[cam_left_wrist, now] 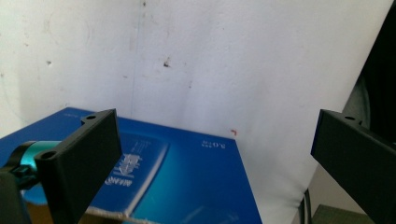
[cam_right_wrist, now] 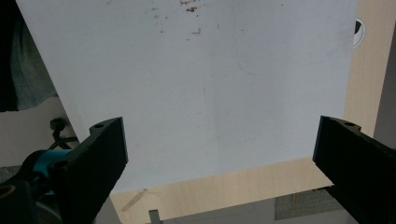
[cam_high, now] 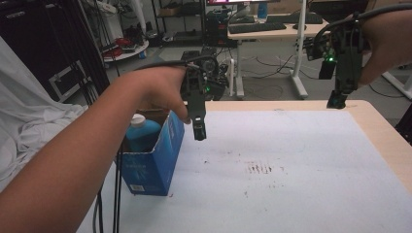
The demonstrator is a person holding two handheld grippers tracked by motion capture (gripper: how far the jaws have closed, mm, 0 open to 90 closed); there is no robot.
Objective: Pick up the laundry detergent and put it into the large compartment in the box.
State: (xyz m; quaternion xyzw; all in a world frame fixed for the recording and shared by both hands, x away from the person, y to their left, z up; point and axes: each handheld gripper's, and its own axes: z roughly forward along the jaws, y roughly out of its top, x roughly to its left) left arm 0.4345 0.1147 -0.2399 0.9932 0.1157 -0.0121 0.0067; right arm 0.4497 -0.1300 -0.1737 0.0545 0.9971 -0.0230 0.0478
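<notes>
An open blue cardboard box (cam_high: 153, 162) stands at the left of the white table mat, with a blue bottle (cam_high: 141, 131) capped in white upright inside it. My left gripper (cam_high: 199, 128) hangs just right of the box's top rim, pointing down. In the left gripper view its jaws stand wide apart over the box's blue side (cam_left_wrist: 187, 182), with nothing between them. My right gripper (cam_high: 337, 99) hovers over the far right corner of the table. In the right gripper view its jaws are also wide open above the bare mat (cam_right_wrist: 210, 93).
The white mat (cam_high: 291, 165) covers most of the wooden table (cam_high: 384, 131) and bears dark smudges (cam_high: 257, 169) near its middle. White cloth (cam_high: 29, 121) lies off the table's left side. Cables hang by the box. Desks and shelves stand beyond the far edge.
</notes>
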